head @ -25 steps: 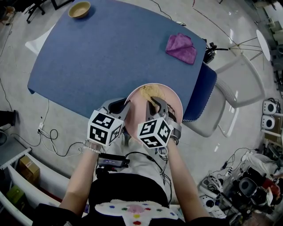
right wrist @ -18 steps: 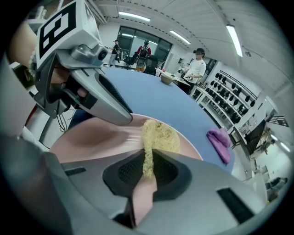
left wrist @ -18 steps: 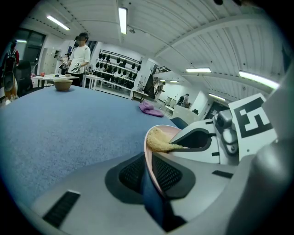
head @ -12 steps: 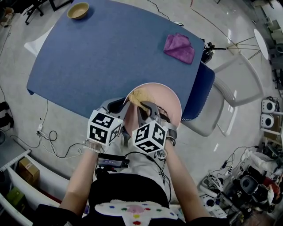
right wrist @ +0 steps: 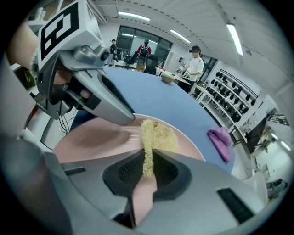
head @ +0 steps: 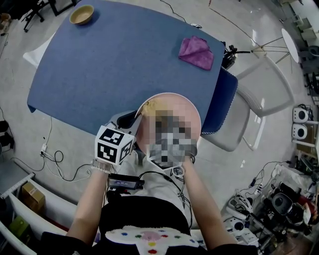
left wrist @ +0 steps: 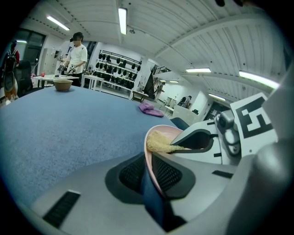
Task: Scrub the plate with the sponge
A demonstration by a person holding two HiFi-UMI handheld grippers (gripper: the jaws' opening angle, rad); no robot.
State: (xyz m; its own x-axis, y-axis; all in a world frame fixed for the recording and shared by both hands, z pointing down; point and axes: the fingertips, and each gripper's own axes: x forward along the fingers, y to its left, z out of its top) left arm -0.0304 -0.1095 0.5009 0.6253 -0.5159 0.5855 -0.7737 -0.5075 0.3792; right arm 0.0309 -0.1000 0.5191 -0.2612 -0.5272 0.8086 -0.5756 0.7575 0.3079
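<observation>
A pink plate [head: 180,102] is held in the air, just in front of the person's body. Its near left rim is pinched by the left gripper [left wrist: 150,170]. The 2 jaws of that gripper are set close together, with 1 dark pad on each side of the rim, so the plate is gripped tight. In the left gripper view the plate is seen edge-on and tilted.

A yellow sponge [right wrist: 158,134] is held by the right gripper [right wrist: 147,169]. Its 2 jaws are narrow too, and a thin strip of the sponge is squeezed between the pads. The rest of the sponge is spread out past the jaw tips. It is pressed on the inside of the plate, near the far left rim. The tips of the left gripper are seen just beside the sponge, at the plate's left.

A blue table [head: 114,60] is spread out beyond the plate, and the plate's far rim is seen over the table's near edge. A purple cloth [head: 196,51] is left on the table, well beyond the plate and a bit to the right. A tan bowl [head: 81,14] is set far beyond the plate to the left, at the table's far corner. A white chair [head: 235,128] is placed just to the right of the plate.
</observation>
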